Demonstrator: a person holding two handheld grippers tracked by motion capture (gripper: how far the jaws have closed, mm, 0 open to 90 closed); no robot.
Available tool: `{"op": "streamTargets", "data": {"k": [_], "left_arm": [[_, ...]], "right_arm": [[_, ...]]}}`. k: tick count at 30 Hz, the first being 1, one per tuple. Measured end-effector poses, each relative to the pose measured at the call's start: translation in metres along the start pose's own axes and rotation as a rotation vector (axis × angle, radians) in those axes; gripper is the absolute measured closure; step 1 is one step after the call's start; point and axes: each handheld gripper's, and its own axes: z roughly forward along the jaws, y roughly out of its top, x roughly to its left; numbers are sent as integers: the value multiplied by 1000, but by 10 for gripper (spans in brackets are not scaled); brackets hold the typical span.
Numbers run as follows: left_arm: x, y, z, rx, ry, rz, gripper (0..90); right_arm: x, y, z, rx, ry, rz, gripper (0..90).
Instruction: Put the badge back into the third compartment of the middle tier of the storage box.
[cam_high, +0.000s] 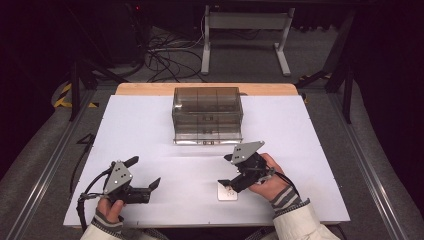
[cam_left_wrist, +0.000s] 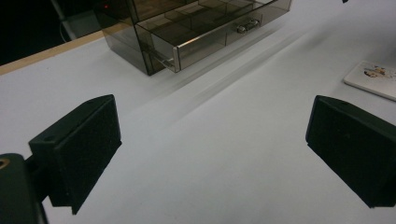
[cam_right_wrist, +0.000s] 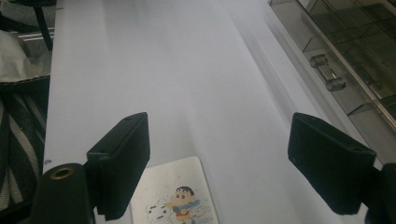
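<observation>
Reaching for card (cam_high: 227, 192), flat on tabletop (cam_high: 165, 125) well in front of drawer box (cam_high: 207, 115). Right claw (cam_high: 226, 170) spread wide above card, empty. Left claw (cam_high: 146, 172) spread, idle. Next: lower, pinch card edge.

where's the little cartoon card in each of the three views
High view: the cartoon card lies flat on the white table, low and right of centre, under the right gripper.
Left gripper view: at the right edge, upper part.
Right gripper view: bottom centre, between the open jaws.
Shared landmark: the smoky clear drawer box, whose drawer handle shows in both gripper views.
</observation>
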Motion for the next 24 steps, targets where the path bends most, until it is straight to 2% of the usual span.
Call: {"op": "streamTargets", "data": {"k": [5, 13, 24], "left_arm": [[0, 0, 0, 1, -1, -1, 40], [0, 0, 0, 0, -1, 1, 40], [0, 0, 1, -1, -4, 3, 40]], "right_arm": [[0, -1, 0, 6, -1, 2, 217], [0, -7, 6, 59, 16, -2, 220], [3, -11, 15, 128, 85, -12, 224]]}}
